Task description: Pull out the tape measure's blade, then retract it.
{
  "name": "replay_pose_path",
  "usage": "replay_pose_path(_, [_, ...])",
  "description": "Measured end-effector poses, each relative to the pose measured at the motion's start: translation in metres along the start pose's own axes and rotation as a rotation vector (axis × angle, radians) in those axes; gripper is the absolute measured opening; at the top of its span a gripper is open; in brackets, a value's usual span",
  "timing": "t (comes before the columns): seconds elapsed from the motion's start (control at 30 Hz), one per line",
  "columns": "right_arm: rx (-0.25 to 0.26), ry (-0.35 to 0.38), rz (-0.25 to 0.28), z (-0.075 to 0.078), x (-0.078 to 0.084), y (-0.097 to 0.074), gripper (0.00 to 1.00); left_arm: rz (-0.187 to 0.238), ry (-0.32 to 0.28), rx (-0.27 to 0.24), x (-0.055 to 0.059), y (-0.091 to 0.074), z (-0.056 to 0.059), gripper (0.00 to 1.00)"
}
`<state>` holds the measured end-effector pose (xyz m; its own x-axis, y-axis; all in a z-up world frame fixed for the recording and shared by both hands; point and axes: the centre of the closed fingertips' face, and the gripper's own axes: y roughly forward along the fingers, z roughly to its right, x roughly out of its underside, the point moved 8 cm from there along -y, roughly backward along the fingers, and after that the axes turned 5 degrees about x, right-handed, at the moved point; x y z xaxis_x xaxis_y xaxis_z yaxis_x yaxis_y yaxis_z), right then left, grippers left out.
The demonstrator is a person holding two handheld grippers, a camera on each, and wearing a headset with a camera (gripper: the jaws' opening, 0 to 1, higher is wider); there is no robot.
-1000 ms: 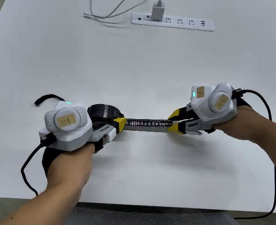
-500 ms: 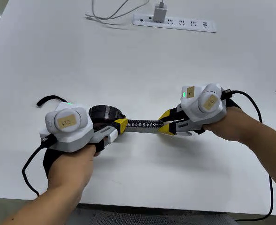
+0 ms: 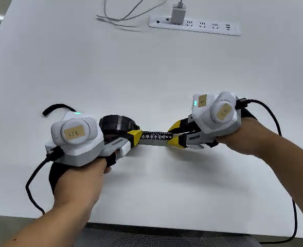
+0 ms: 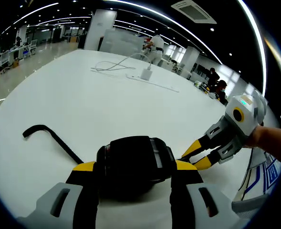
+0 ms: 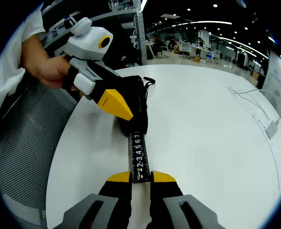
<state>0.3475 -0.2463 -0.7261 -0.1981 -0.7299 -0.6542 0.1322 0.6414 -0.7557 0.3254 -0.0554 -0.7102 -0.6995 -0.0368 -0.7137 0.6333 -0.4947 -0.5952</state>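
Right now, near the front edge of the white surface (image 3: 141, 67), the left hand-held gripper (image 3: 133, 138) is clamped around the black tape measure (image 3: 118, 123). Just to its right, the right hand-held gripper (image 3: 173, 135) is closed on the blade (image 3: 156, 136), with a short numbered stretch showing between the two.

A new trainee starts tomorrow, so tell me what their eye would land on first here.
The numbered blade stretched between two yellow-tipped grippers near the front of the white table: the left gripper clamps the black tape measure, the right gripper pinches the blade's free end. At the far edge lies a white power strip with a charger plugged in.
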Motion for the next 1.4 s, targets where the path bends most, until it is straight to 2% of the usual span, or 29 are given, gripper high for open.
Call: replay_pose_path(1.4, [-0.036,0.000,0.066,-0.006,-0.037,0.040,0.10,0.006,-0.010,0.006,0.001,0.001,-0.002,0.56])
